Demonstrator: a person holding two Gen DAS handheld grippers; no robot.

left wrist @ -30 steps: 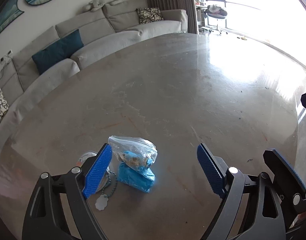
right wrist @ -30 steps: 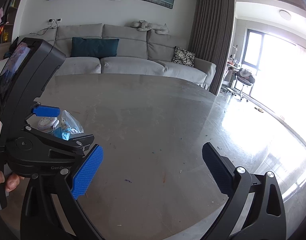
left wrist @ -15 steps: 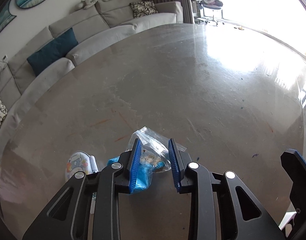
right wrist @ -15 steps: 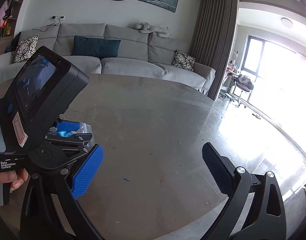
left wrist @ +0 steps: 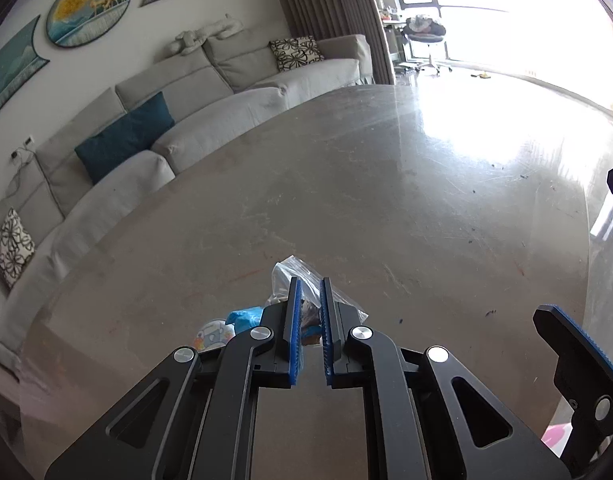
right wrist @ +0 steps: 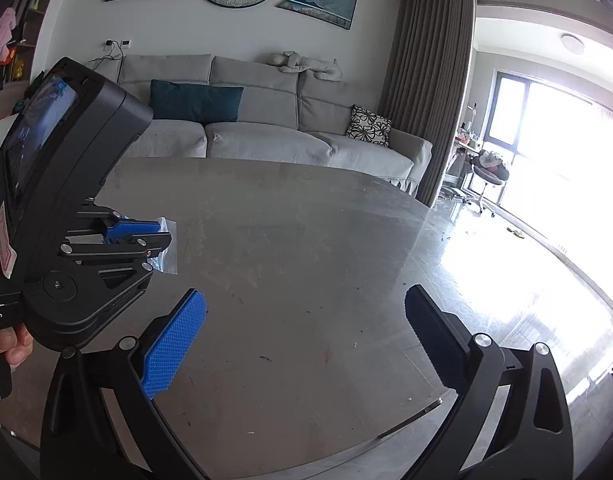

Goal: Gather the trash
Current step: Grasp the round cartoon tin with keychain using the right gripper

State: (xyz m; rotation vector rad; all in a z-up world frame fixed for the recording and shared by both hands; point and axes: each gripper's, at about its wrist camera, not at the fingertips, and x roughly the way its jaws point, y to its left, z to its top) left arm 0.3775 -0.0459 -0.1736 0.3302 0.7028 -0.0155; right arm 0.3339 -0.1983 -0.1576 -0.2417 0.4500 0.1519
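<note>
Blue-padded jaws of the left gripper (left wrist: 309, 312) have just been closing and now pinch a clear plastic bag (left wrist: 290, 276) between them, its crumpled film poking out ahead of the fingertips (left wrist: 295, 292) over the near left part of a round stone-topped table (left wrist: 386, 200). Beneath and just left of the bag, a scrap of blue wrapper (left wrist: 244, 315) and a small round printed item (left wrist: 210, 334) show by the table's near left edge; whether the wrapper sits inside the bag cannot be told. From the right wrist camera, the same left gripper (right wrist: 146, 232) appears at the left side of the table with the bag's corner (right wrist: 166, 256) hanging from its pressed-together pads, a person's hand (right wrist: 10, 344) gripping the handle below. Standing wide apart with nothing between its pads, the right gripper (right wrist: 306, 320) hangs above the table's near edge. Behind the table run a grey sofa (right wrist: 266, 136) with a teal cushion (right wrist: 194, 100), wall art and a brown curtain (right wrist: 426, 80).
</note>
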